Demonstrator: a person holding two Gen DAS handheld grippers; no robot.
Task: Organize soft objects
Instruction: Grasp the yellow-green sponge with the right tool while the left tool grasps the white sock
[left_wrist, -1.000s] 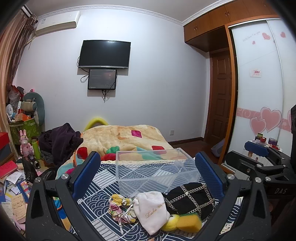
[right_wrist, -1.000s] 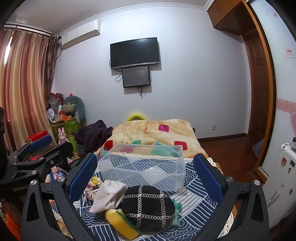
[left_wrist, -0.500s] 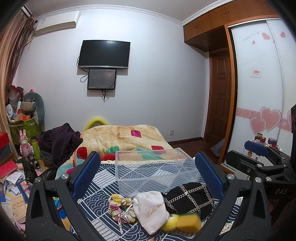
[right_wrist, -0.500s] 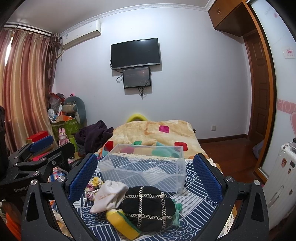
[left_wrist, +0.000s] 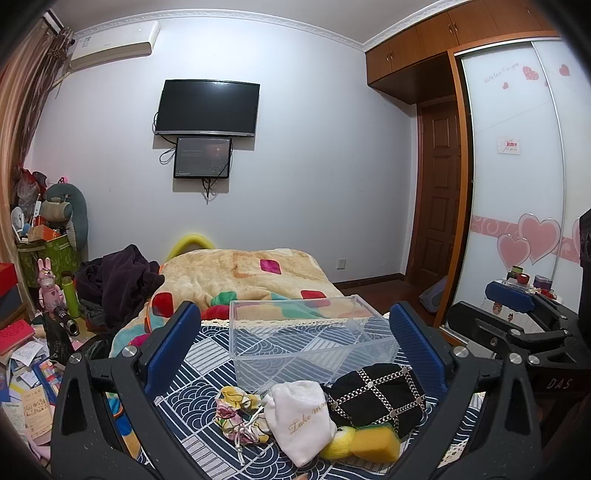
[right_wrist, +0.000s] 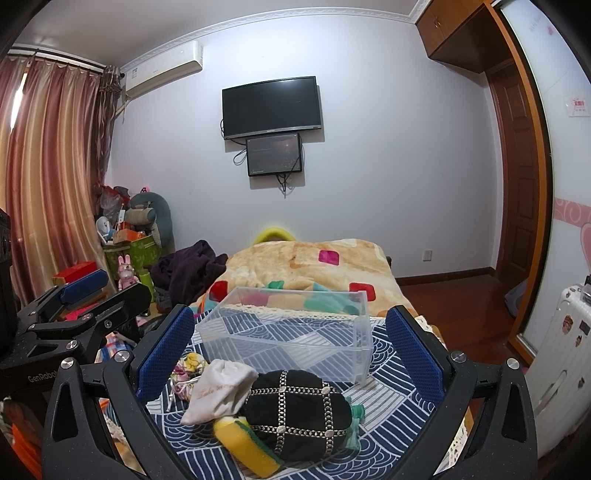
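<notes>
A clear plastic bin (left_wrist: 310, 339) (right_wrist: 291, 339) stands empty on a navy patterned cloth (left_wrist: 207, 369) (right_wrist: 391, 410). In front of it lie a black studded pouch (left_wrist: 376, 398) (right_wrist: 295, 410), a white drawstring bag (left_wrist: 301, 417) (right_wrist: 218, 387), a floral pouch (left_wrist: 236, 410) (right_wrist: 186, 367) and a yellow-green sponge (left_wrist: 373, 441) (right_wrist: 247, 446). My left gripper (left_wrist: 295, 350) is open and empty above the pile. My right gripper (right_wrist: 291, 350) is open and empty, to the right of the left one.
A bed with an orange blanket (left_wrist: 243, 273) lies behind the bin. Dark clothes (left_wrist: 118, 280) and cluttered boxes (left_wrist: 40, 258) are at the left. A wardrobe (left_wrist: 517, 184) and a white suitcase (right_wrist: 561, 350) stand at the right.
The right wrist view has shifted slightly; both grippers stay open above the pile. Nothing was taken or moved.
</notes>
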